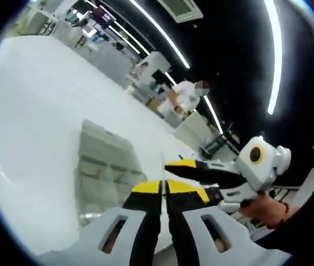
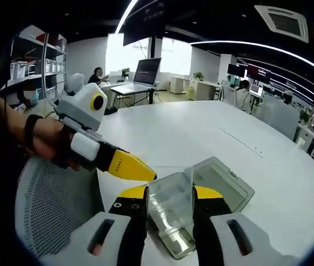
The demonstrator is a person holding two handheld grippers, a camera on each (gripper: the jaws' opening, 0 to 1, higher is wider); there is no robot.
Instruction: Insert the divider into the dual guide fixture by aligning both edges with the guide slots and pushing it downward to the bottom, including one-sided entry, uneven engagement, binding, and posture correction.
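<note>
No legible writing. Left gripper (image 1: 163, 188) pressed together; right gripper (image 2: 170, 202) spread around clear divider (image 2: 171, 200), tray (image 2: 223, 185) at 1 o'clock.

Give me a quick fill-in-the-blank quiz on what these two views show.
1. The table is ____.
2. The left tool and right tool have ____ tips.
3. The clear divider sits between the right tool's two ____.
Missing: white; yellow; jaws.
</note>
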